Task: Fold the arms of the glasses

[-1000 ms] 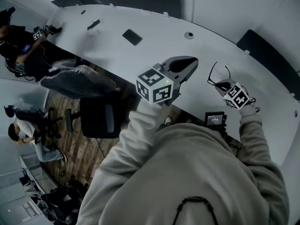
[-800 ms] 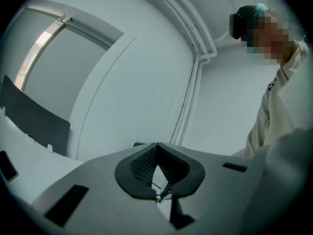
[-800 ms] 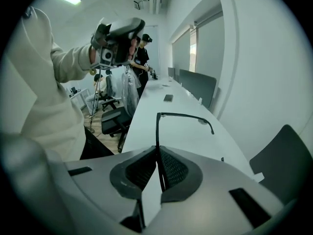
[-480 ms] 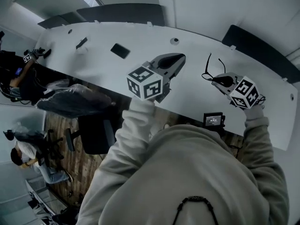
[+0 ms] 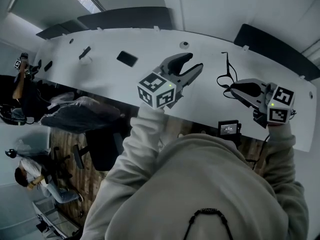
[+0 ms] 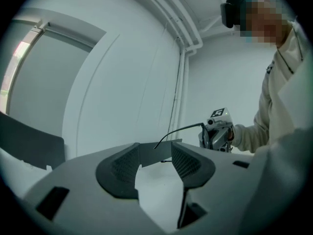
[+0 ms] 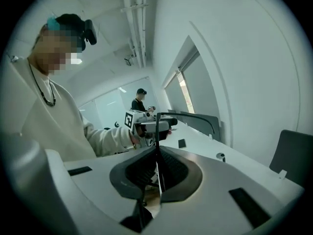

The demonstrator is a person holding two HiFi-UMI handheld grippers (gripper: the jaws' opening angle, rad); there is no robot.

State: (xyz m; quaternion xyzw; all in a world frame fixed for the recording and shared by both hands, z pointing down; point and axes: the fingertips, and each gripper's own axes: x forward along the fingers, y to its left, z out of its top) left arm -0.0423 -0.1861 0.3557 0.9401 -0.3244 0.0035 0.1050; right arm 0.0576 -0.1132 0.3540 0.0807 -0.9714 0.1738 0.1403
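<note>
**Tool status: right tool [image 5: 234, 88] clenched on glasses [image 5: 228, 68], left tool [image 5: 194, 62] released**

1. Right tool. Its jaws are pressed together on a thin dark part of the glasses. It holds them in the air above the white surface [image 5: 125, 41], and they do not touch it.

2. Left tool. Its jaws have just been opening and now stand wide apart. Nothing lies between the pads.

3. Governing relation. The glasses lie to the right of the left tool, near it but clear of it. One unfolded arm reaches out of the right tool's grip as a long slender curve. In the head view its long axis runs away from the person. In the left gripper view its free end shows just past the open gap.

4. Assessment. The left tool is the free one and the nearer to that arm, so the fold is judged to fall to it. The arms are not yet folded.

5. Risk. The arm is thin, and a misaligned push may twist the frame in the right tool's grip.
</note>
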